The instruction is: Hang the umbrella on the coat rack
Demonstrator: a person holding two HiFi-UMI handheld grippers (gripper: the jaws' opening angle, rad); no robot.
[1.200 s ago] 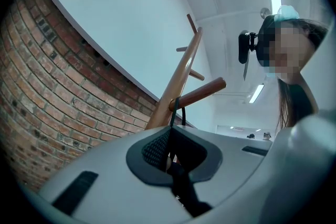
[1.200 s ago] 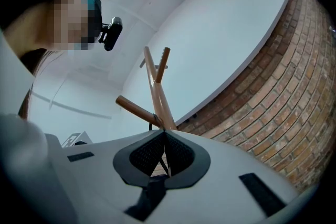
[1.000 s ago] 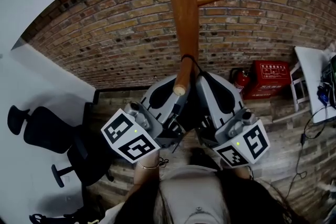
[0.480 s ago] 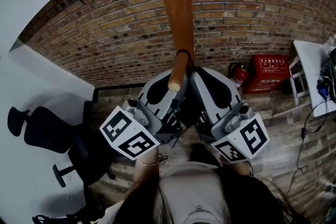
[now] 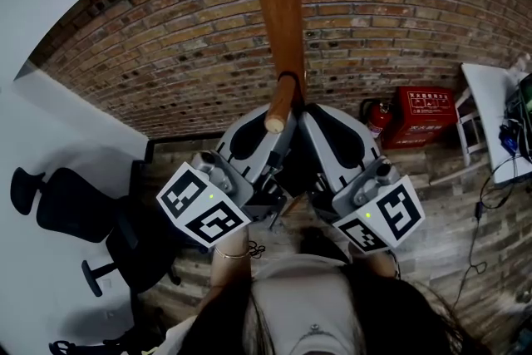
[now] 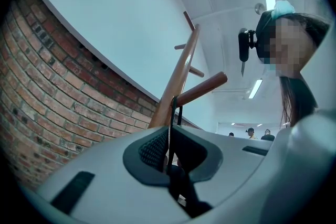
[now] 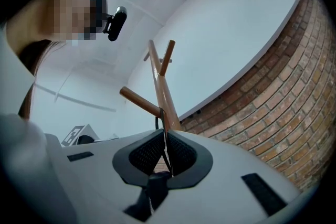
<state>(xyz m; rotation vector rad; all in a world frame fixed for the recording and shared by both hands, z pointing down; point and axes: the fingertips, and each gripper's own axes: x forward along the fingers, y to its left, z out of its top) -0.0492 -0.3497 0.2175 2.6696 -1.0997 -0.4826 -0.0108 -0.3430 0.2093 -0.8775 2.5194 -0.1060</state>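
Brick-walled room with plank floor, seen from overhead. Nearest the camera, left gripper (image 5: 249, 150) and right gripper (image 5: 337, 145) side by side, marker cubes toward the person. Between them, low down, dark umbrella (image 5: 293, 175). In the left gripper view, jaws of left gripper (image 6: 169, 147) closed to a sliver on the thin black strap (image 6: 174, 107). In the right gripper view, right gripper (image 7: 165, 152) likewise pinching strap (image 7: 157, 118). Above, strap (image 5: 288, 77) looped over the peg (image 5: 281, 108), near the pole (image 5: 278, 4) of the rack. Beyond, brick wall (image 5: 166, 54); chair (image 5: 75, 216) at left, red box (image 5: 424, 120) at right.
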